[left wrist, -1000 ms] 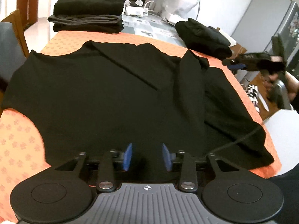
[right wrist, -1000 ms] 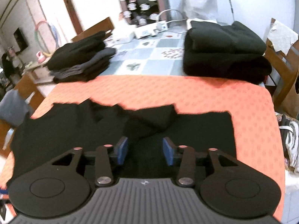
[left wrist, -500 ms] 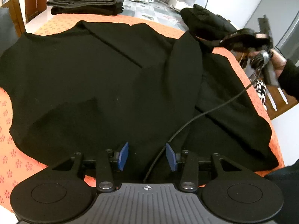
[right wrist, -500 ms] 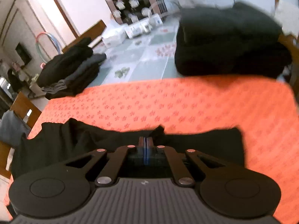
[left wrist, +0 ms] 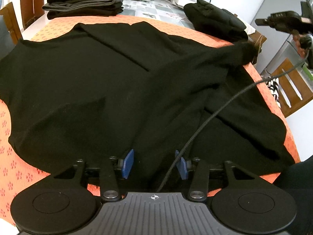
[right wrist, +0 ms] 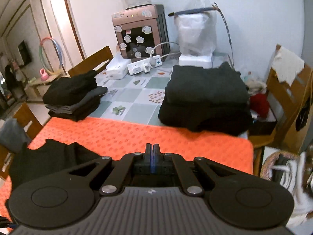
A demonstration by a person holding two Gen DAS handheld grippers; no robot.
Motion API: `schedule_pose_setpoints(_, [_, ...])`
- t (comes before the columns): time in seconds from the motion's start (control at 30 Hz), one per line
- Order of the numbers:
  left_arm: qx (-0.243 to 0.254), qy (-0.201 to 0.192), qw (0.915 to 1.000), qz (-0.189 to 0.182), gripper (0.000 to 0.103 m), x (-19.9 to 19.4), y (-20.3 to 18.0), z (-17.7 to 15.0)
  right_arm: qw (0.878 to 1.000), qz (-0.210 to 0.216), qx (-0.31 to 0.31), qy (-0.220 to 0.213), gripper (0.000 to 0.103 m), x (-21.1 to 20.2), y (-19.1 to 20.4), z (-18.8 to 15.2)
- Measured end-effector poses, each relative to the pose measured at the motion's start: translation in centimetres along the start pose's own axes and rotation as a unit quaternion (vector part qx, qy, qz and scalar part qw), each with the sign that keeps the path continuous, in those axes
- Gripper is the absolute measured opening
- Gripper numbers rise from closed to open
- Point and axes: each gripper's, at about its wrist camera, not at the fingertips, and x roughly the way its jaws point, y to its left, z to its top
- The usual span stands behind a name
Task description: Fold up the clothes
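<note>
Losing the pinched sleeve is the main risk: the right gripper [right wrist: 152, 156], jaws clamped together, lifts only a thin soft cuff of the black sweater [left wrist: 121, 90], spread matte and wrinkled on the orange patterned table [right wrist: 148, 137]. Its cable [left wrist: 211, 117] trails across the knit by the left gripper [left wrist: 154, 163], open and empty, and may snag.

I see the black garment [left wrist: 109, 90] spread nearly flat over the orange tablecloth [left wrist: 11, 129], creased, one sleeve end [left wrist: 248, 51] lifted off that cloth at its far right corner, hem at its near edge.
</note>
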Motion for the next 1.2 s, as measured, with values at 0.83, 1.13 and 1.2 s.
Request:
schedule_pose_setpoints(0.83, [-0.052, -0.028, 0.9959, 0.069, 0.052, -1.5, 1.8, -0.7, 0.99, 0.02, -0.038, 0.135, 0.005, 9.4, -0.9, -7.4])
schedule_pose_setpoints(1.13, [-0.031, -0.012, 0.9983, 0.049, 0.052, -1.0, 2.3, -1.0, 0.999, 0.027, -0.016, 0.028, 0.004, 2.4, 0.0, -5.2])
schedule_pose_setpoints(1.2, [-0.025, -0.011, 0.9986, 0.044, 0.053, -1.0, 2.4, -1.0, 0.999, 0.024, -0.021, 0.004, 0.004, 0.2, 0.7, -4.4])
